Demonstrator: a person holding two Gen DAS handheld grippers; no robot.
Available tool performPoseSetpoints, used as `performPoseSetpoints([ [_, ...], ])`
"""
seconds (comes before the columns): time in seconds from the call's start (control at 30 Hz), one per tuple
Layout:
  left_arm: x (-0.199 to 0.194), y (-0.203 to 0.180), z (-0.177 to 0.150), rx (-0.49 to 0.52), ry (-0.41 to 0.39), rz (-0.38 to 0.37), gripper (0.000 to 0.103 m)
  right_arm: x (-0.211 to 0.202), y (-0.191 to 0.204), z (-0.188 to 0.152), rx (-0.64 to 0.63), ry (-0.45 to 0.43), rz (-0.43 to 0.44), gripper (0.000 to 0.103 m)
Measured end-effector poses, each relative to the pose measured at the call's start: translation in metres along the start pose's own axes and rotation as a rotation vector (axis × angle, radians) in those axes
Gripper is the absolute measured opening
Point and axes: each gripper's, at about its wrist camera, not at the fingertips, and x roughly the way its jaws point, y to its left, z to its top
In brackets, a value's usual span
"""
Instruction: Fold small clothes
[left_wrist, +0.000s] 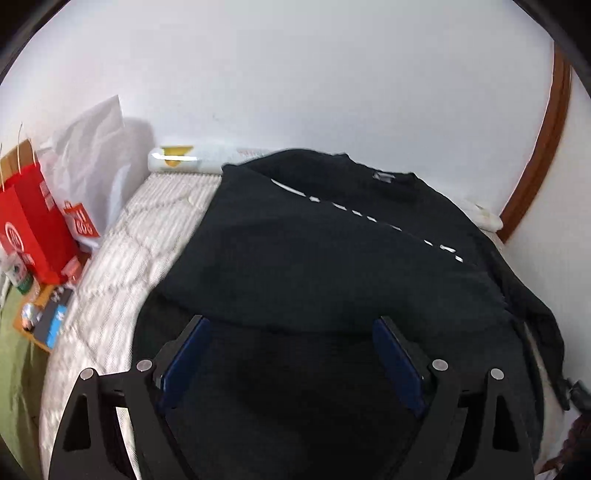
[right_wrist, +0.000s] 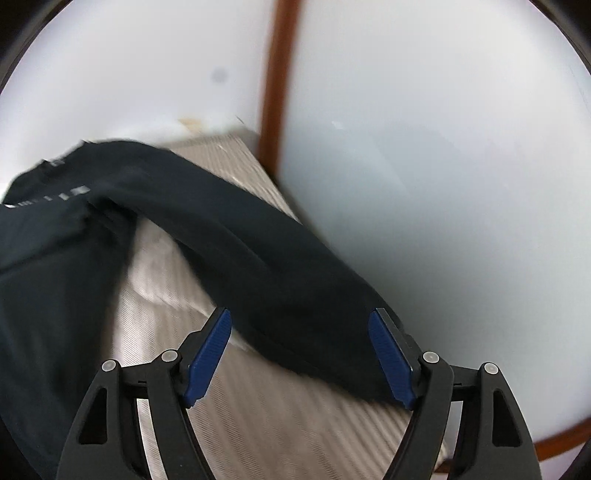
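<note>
A black long-sleeved top (left_wrist: 325, 258) with a white dashed line across the chest lies spread on a white quilted mattress (left_wrist: 122, 258). Its collar lies at the far side. My left gripper (left_wrist: 291, 325) is open just above the garment's near part, with nothing between its blue pads. In the right wrist view the top's sleeve (right_wrist: 258, 258) runs from the body at the left toward the mattress's right edge (right_wrist: 258, 424). My right gripper (right_wrist: 299, 317) is open over the sleeve's end; the cloth lies between the spread fingers, not pinched.
A red paper bag (left_wrist: 33, 225) and a white plastic bag (left_wrist: 92, 155) stand left of the mattress. A white roll (left_wrist: 184, 160) lies at the head by the wall. Small items sit on a low stand (left_wrist: 44, 317). A brown door frame (right_wrist: 277, 81) stands at the right.
</note>
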Motion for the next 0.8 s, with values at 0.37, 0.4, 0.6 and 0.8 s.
performPoseSetpoints([
  [0.37,-0.028,-0.008,-0.013,-0.03,-0.007,0.058,0.087,0.032,-0.033,-0.035,0.06,0.04,0.043,0.077],
  [0.4,-0.029,-0.007,-0.014,-0.033,-0.006,0.059,0.087,0.033,-0.034,-0.033,0.071,0.05,0.049,0.077],
  [0.6,-0.032,-0.001,-0.017,-0.041,0.003,0.066,0.087,0.032,-0.034,-0.025,0.046,0.039,0.037,0.021],
  [0.8,-0.045,0.012,-0.016,-0.044,-0.027,0.082,0.087,0.03,-0.039,0.002,0.064,0.01,-0.019,0.01],
])
